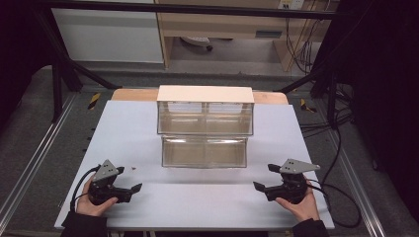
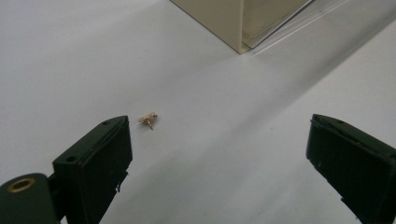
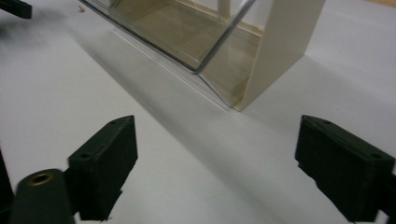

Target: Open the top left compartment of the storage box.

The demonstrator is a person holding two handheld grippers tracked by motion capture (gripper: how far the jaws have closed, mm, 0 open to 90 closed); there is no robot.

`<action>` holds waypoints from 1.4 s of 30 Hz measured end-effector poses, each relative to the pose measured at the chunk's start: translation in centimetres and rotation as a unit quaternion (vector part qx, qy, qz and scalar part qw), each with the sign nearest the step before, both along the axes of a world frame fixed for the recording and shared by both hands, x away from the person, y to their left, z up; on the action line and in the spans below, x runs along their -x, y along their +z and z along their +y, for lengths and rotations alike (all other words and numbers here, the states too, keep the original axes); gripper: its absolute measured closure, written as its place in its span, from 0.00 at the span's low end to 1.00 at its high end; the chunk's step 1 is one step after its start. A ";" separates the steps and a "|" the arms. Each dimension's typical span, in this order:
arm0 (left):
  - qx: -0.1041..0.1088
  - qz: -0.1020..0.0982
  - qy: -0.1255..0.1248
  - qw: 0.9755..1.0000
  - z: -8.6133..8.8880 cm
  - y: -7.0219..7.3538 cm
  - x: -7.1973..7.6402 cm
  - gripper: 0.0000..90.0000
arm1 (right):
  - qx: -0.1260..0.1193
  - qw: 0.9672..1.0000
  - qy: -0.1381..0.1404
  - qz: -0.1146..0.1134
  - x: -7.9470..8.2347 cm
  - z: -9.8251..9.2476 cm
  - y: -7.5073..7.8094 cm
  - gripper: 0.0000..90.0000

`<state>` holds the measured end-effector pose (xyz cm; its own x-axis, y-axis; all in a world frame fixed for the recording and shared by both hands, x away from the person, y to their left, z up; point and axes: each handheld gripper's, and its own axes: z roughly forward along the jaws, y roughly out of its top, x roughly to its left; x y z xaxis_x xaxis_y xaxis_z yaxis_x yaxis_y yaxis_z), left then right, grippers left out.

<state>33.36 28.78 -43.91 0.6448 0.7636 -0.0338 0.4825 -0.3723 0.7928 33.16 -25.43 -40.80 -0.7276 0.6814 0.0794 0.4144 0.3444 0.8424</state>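
While the left gripper [image 1: 127, 180] rests on the desk [image 1: 197, 202] with its jaws spread wide and empty, a small gold pin [image 2: 148, 119] lies just beyond its tip, left of the clear drawer cabinet [image 1: 205, 126], and the right gripper [image 1: 265, 177], likewise gaping and empty, sits right of that cabinet.

- A lab or test workshop, not a home
- The white surface [image 1: 148, 128] stands inside a black metal frame [image 1: 59, 74], with rails along the grey floor [image 1: 29, 163]
- Bundles of black cables [image 1: 301, 49] hang at the back right by plain wooden furniture [image 1: 222, 24]
- Yellow-and-black hazard tape [image 1: 94, 100] marks the frame's feet
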 end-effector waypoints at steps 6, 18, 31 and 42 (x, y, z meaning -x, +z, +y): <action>-0.001 -0.001 -0.001 1.000 0.0 0.0 0.0 0.08 | -0.009 1.000 0.010 -0.003 0.3 0.4 0.8 0.38; -0.001 -0.001 0.002 1.000 0.1 0.0 0.0 0.08 | -0.018 0.999 0.019 -0.018 0.4 1.4 2.0 0.66; -0.001 -0.001 0.002 1.000 0.1 0.0 0.0 0.08 | -0.014 0.999 0.029 -0.034 -0.7 3.6 3.9 0.86; -0.001 -0.001 0.002 1.000 0.1 0.0 0.0 0.08 | -0.017 0.998 0.031 -0.052 -1.6 5.4 5.4 1.00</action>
<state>33.33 28.83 -43.92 0.6425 0.7657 -0.0302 0.4819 -0.3732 0.7928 34.78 -20.04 -35.36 -0.7740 0.6328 0.0245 0.3034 0.3367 0.8914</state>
